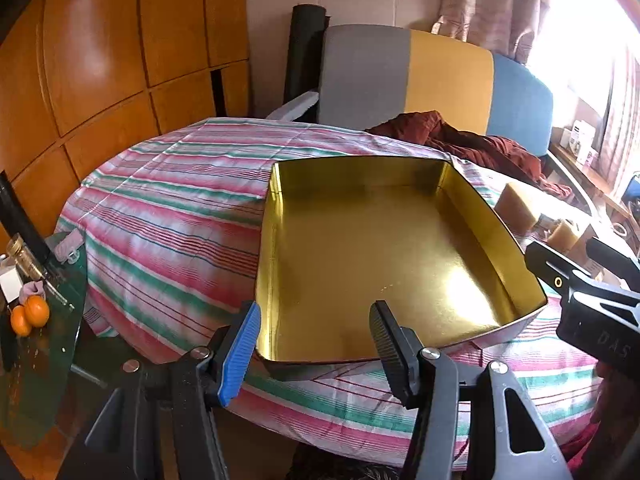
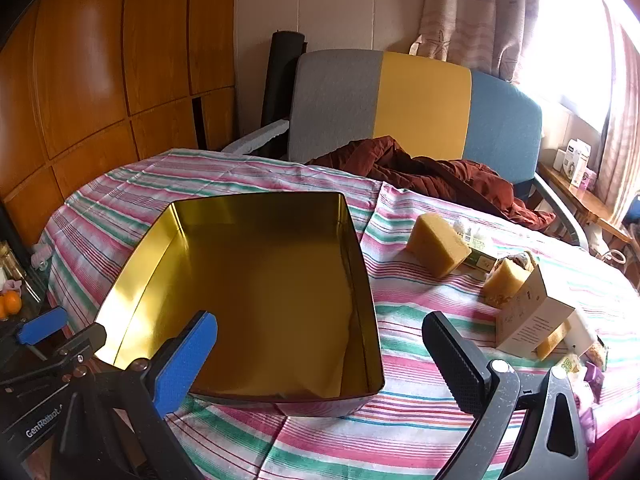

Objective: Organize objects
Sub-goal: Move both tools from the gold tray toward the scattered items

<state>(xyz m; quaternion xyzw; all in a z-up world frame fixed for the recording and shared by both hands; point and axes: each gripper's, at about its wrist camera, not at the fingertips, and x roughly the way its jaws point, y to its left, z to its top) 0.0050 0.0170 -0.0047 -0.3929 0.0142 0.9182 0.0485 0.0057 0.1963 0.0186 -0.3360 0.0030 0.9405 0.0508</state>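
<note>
Gold-lined tin (image 2: pixel 264 280) empty, uncovered; left gripper (image 1: pixel 316 344), right gripper (image 2: pixel 320 360) spread, unladen.

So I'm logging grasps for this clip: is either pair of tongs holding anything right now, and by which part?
Nothing is held. The left tongs and right tongs are both open and empty, near the gold tin.

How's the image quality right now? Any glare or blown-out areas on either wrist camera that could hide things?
Left wrist view: the window is blown out white, and a bright glare patch sits on the floor of the empty gold rectangular metal tin. Right wrist view: the window is overexposed too, and sunlight glints on the tin's left inner wall; the yellow sponge block stays readable. Both views show fisheye bending at the edges.
</note>
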